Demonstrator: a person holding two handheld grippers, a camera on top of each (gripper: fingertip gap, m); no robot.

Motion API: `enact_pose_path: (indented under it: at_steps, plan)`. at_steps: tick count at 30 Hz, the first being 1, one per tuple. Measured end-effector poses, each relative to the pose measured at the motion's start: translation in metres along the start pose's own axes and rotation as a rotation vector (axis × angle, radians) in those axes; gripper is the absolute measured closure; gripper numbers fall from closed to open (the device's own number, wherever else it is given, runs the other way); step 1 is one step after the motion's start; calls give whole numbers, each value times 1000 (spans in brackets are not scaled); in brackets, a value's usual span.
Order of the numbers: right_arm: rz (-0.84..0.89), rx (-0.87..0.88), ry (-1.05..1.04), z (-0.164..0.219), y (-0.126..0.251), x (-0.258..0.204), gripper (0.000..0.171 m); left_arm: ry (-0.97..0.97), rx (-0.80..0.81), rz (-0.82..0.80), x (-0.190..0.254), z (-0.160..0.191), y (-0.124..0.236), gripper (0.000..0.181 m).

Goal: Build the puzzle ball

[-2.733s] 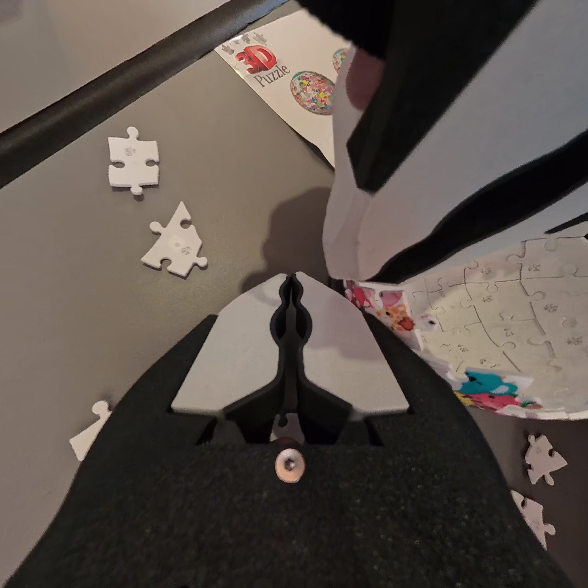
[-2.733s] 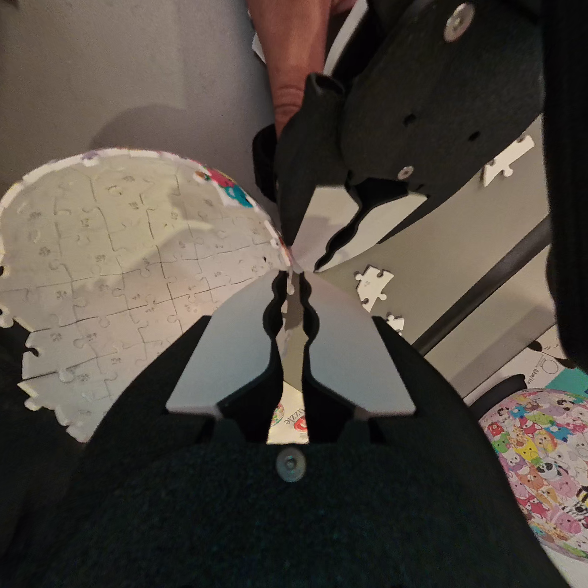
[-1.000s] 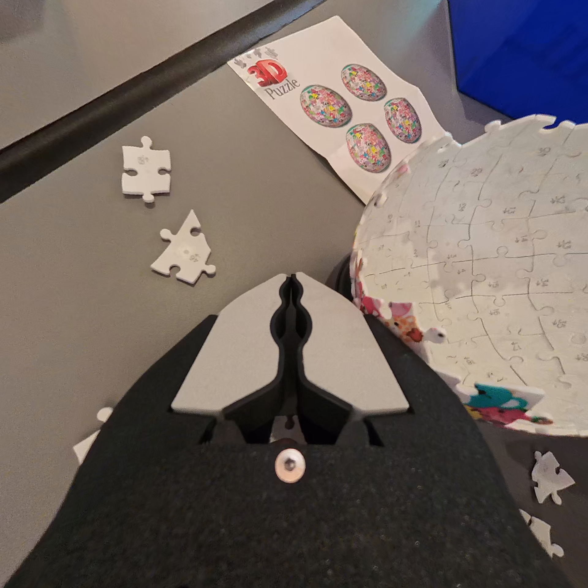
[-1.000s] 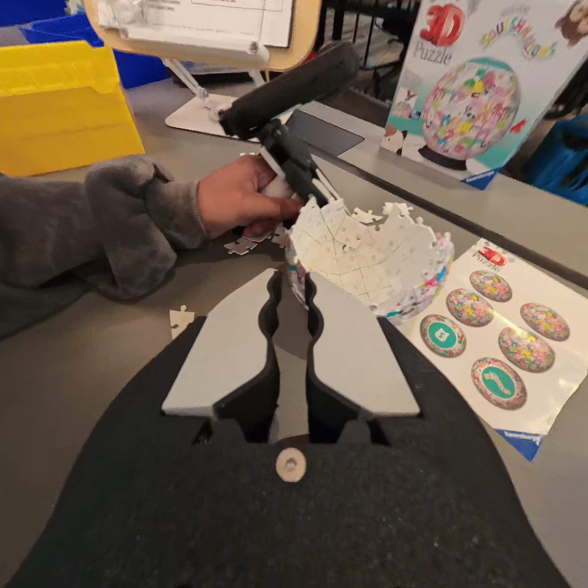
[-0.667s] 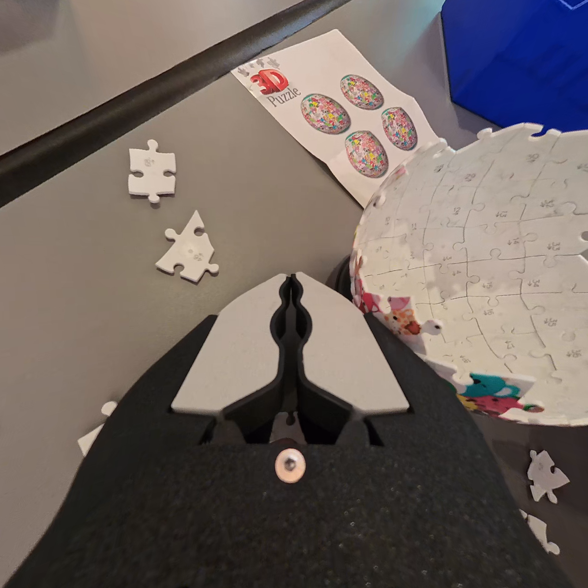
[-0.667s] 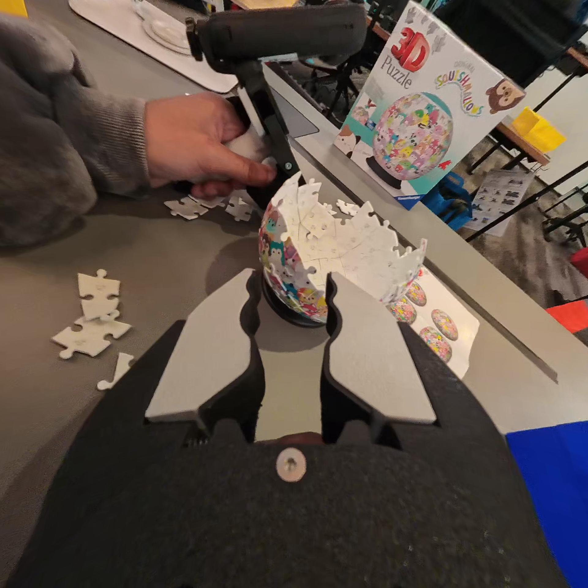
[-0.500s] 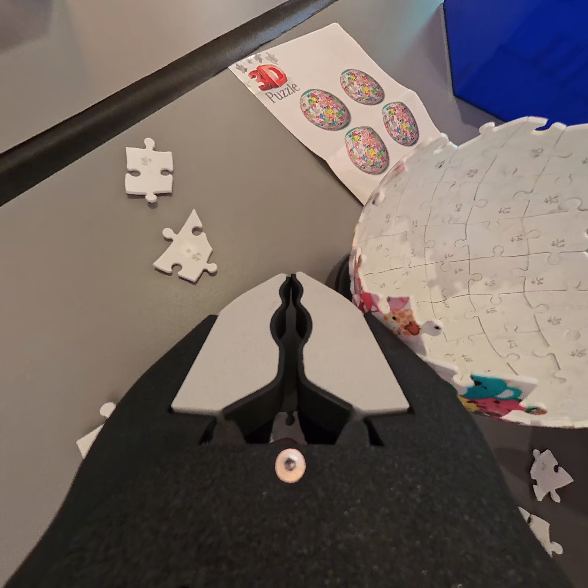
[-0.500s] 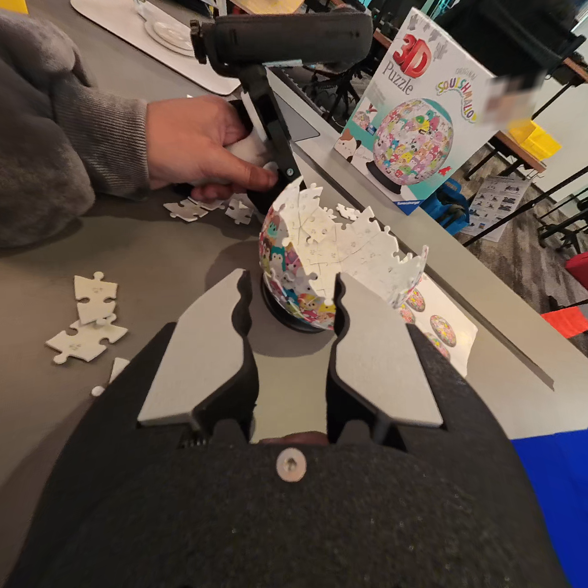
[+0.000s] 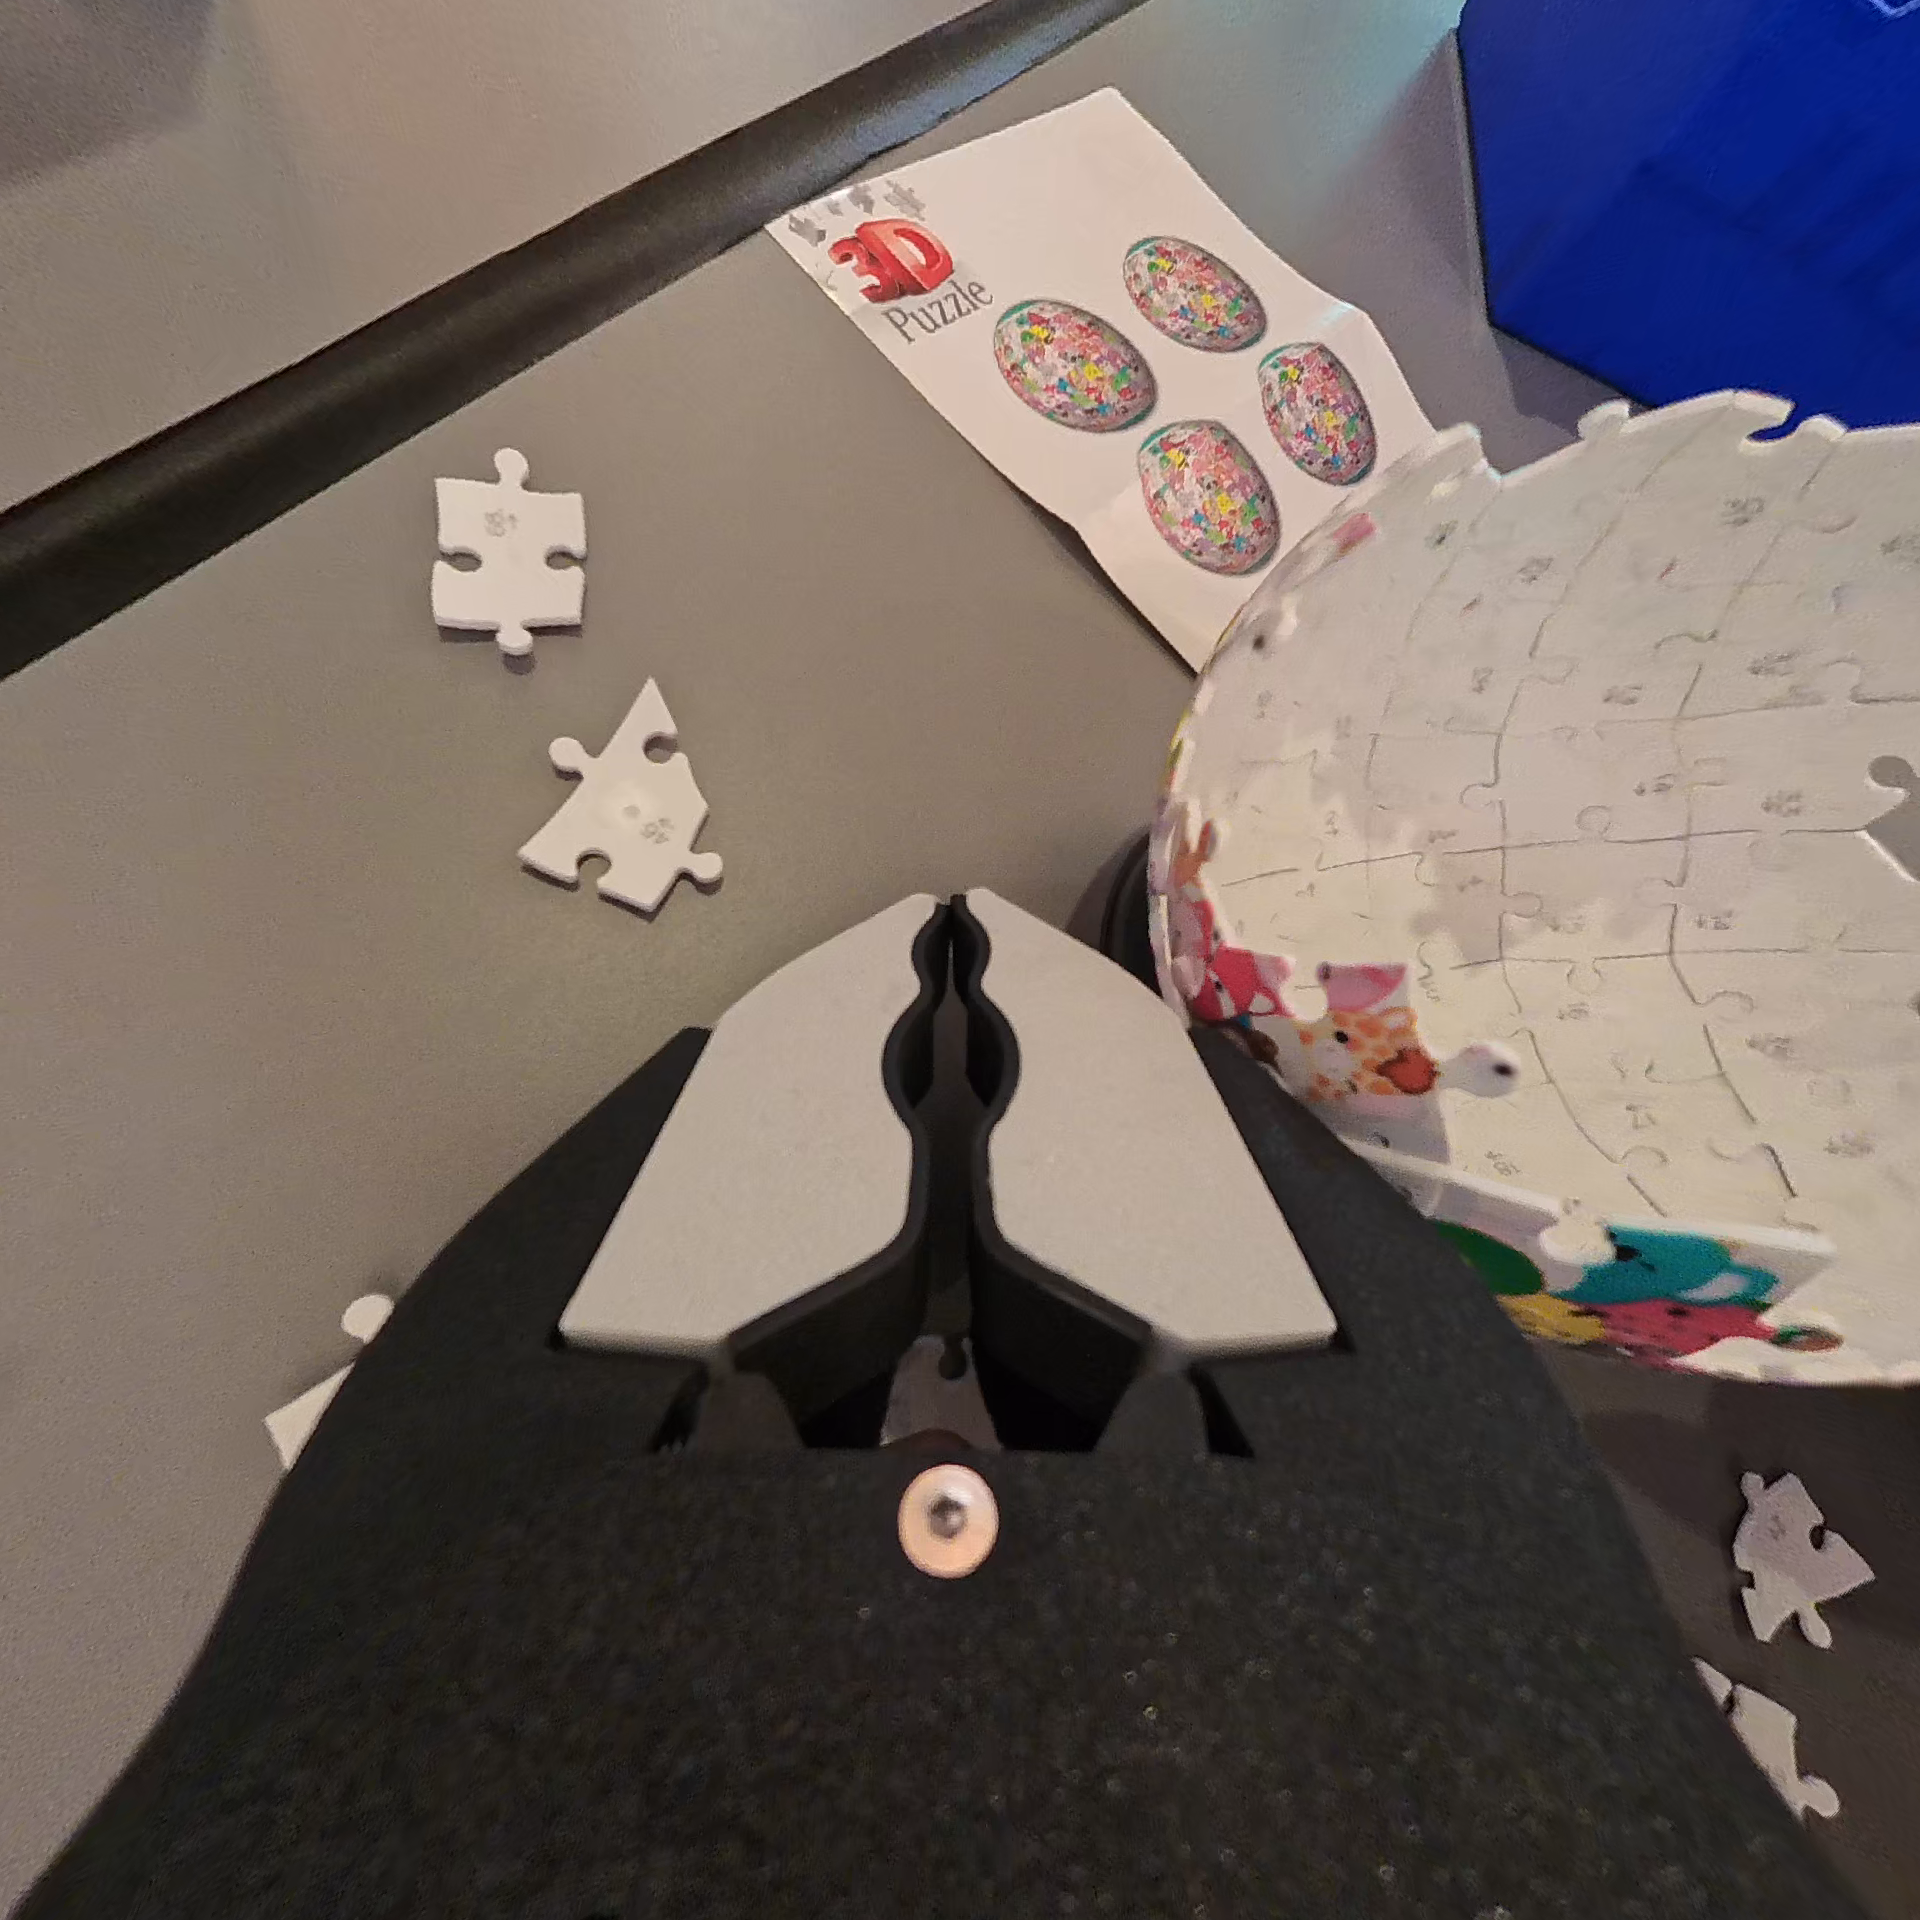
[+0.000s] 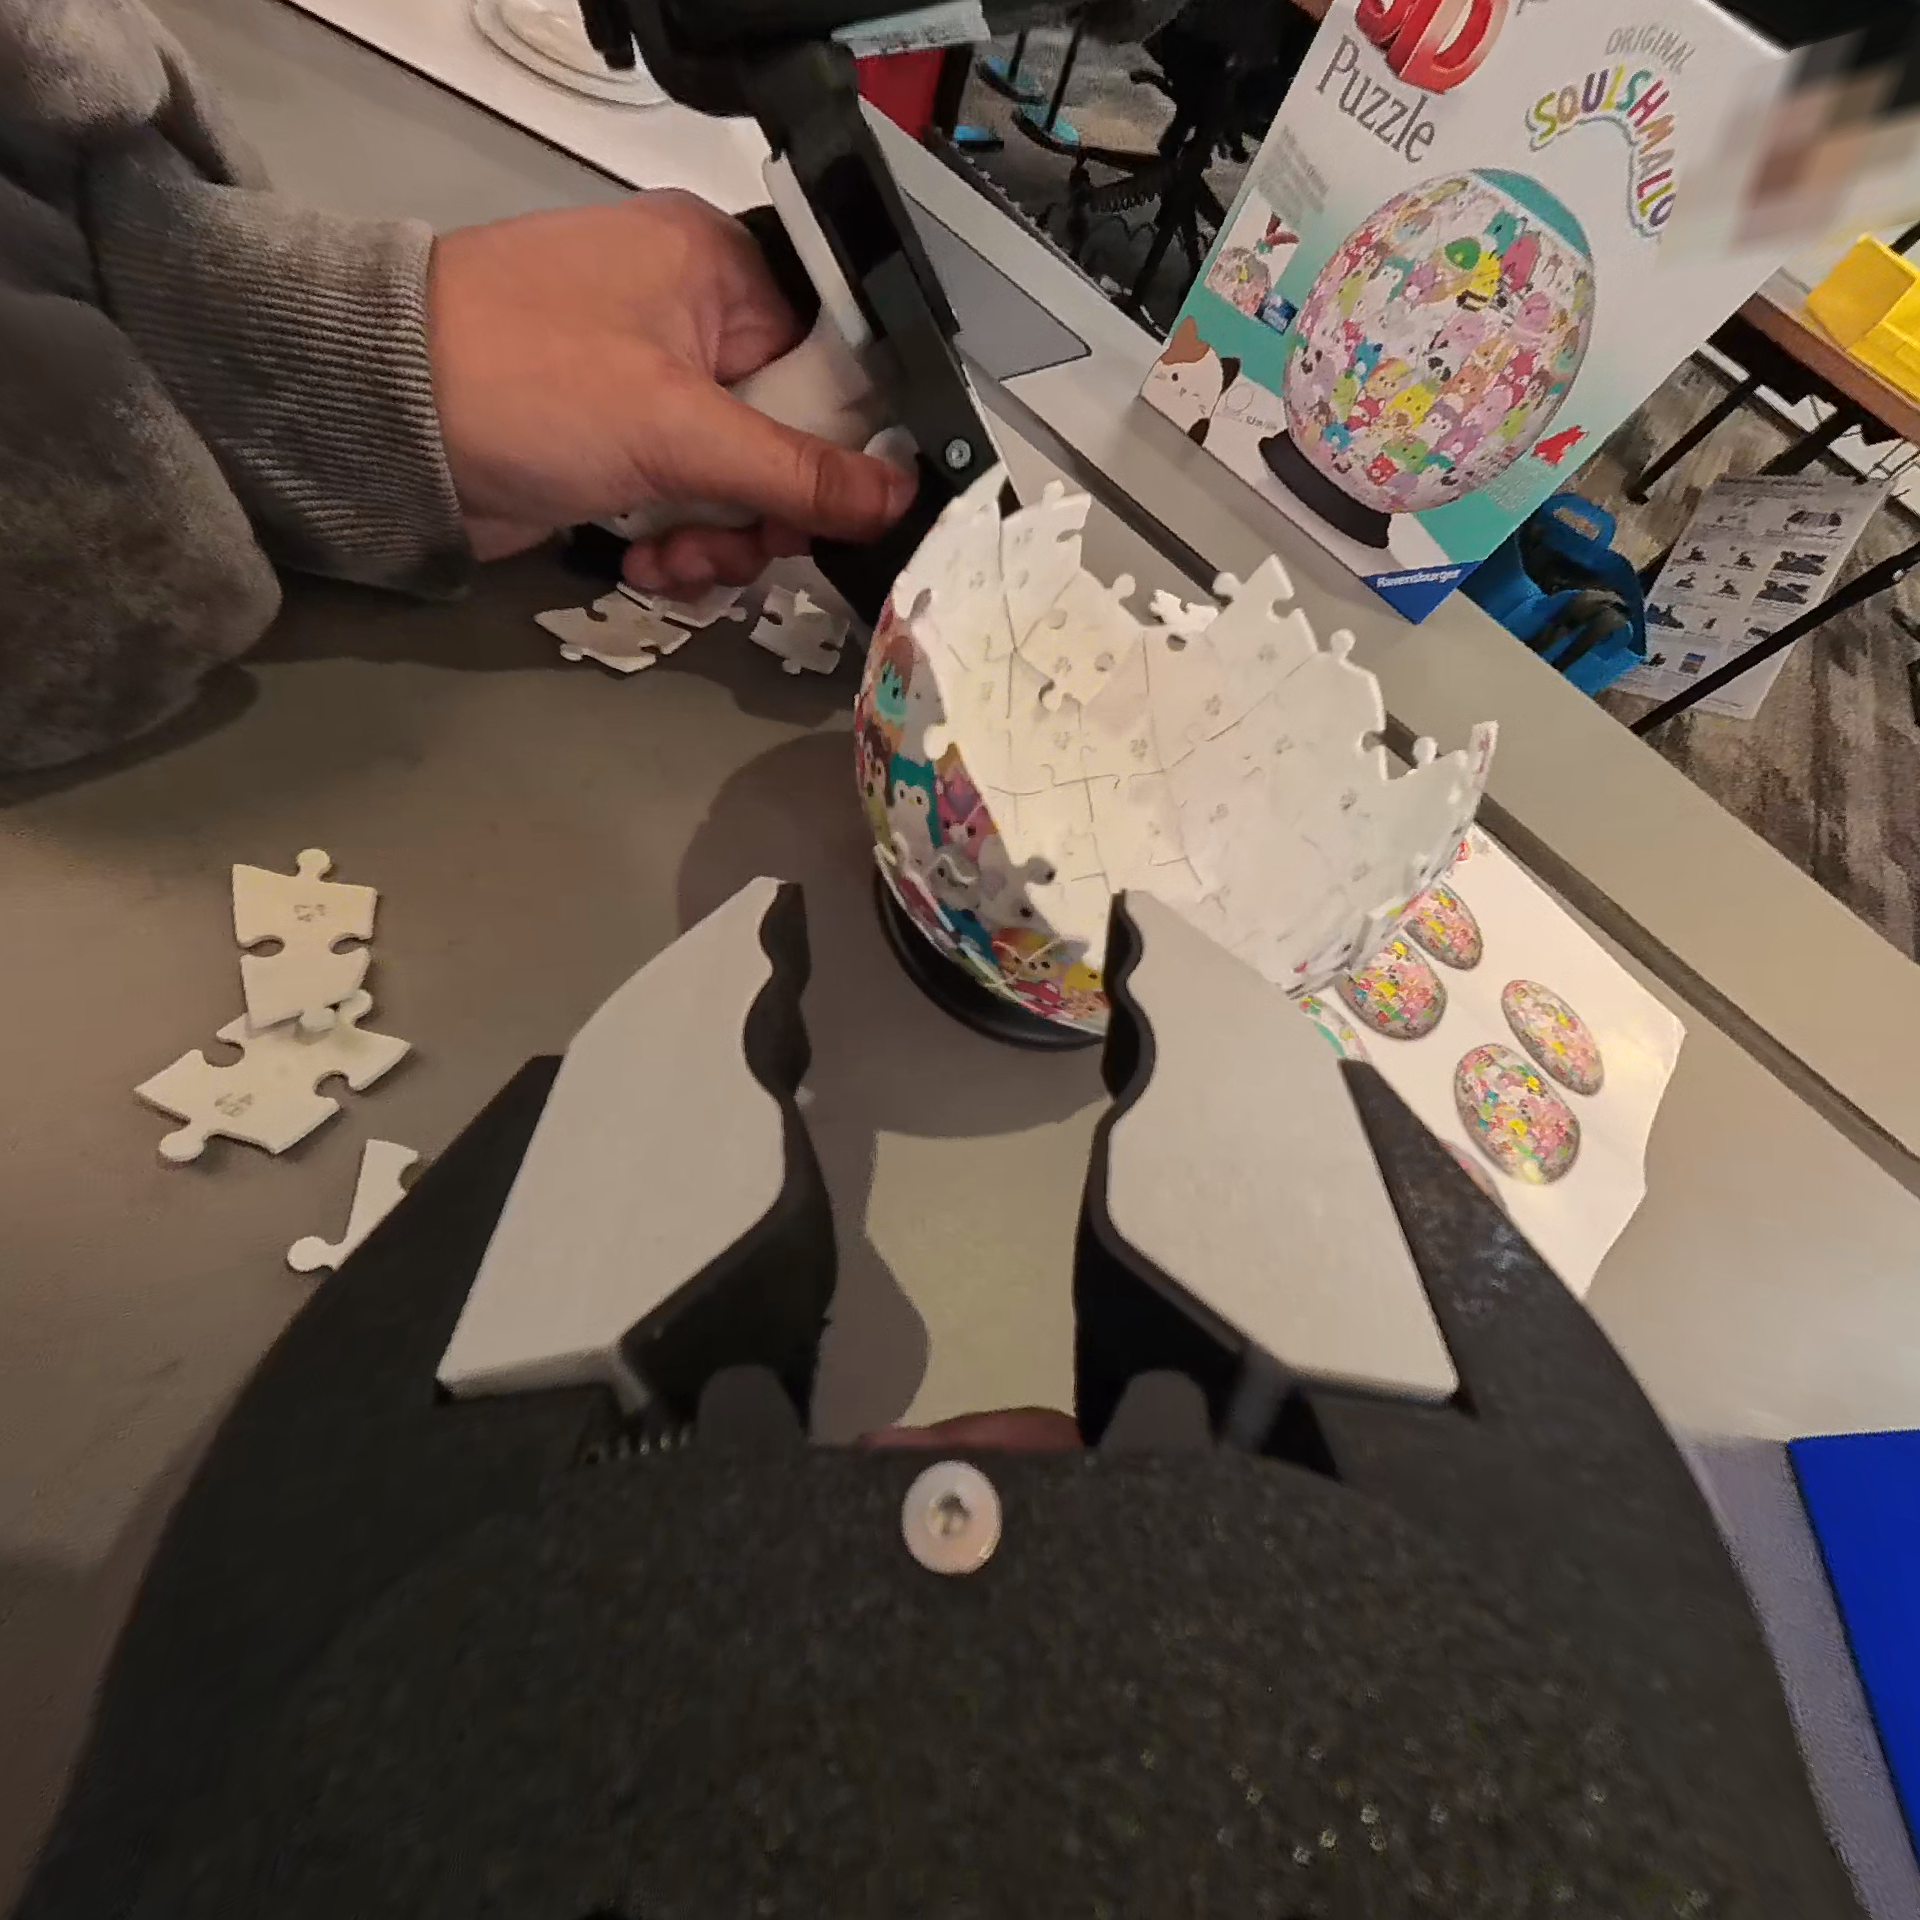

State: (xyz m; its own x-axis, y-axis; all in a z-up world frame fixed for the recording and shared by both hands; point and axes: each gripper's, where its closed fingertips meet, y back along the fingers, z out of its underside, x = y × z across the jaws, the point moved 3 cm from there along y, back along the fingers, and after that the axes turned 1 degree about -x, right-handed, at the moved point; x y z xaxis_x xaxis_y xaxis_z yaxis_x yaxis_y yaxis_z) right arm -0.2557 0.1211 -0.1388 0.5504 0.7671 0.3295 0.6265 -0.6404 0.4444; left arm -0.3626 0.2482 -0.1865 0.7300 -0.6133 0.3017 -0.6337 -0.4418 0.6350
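Note:
The half-built puzzle ball [image 10: 1143, 769] stands open-topped on a black stand [image 10: 977, 1013], white inside and coloured outside. It fills the right of the left wrist view [image 9: 1610, 883]. My left gripper [image 9: 951, 906] is shut, its tips just left of the ball's lower wall. In the right wrist view a hand holds it behind the ball, its tips hidden. My right gripper [image 10: 951, 899] is open and empty, its tips just short of the ball's near side. Loose white pieces [image 9: 509, 551] [image 9: 629, 810] lie ahead of the left gripper.
More loose pieces lie on the grey table [image 10: 301, 935] [image 10: 249, 1091] and under the hand [image 10: 623, 629]. A printed leaflet [image 10: 1507, 1091] lies right of the ball. The puzzle box [image 10: 1455, 260] stands behind. A blue bin [image 9: 1714, 187] is at the far right. Left tips to right tips: about 15 cm.
My right gripper has swung round towards the ball, come closer, and its jaws have opened wider. The left gripper has stayed shut and hardly moved.

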Motion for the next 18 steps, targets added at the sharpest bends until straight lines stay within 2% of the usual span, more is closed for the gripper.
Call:
enact_pose_path:
  at_steps: [18]
  plan:
    - [-36,-14,-31,21,-13,10,117,6,9,-10,-2,3,5,181]
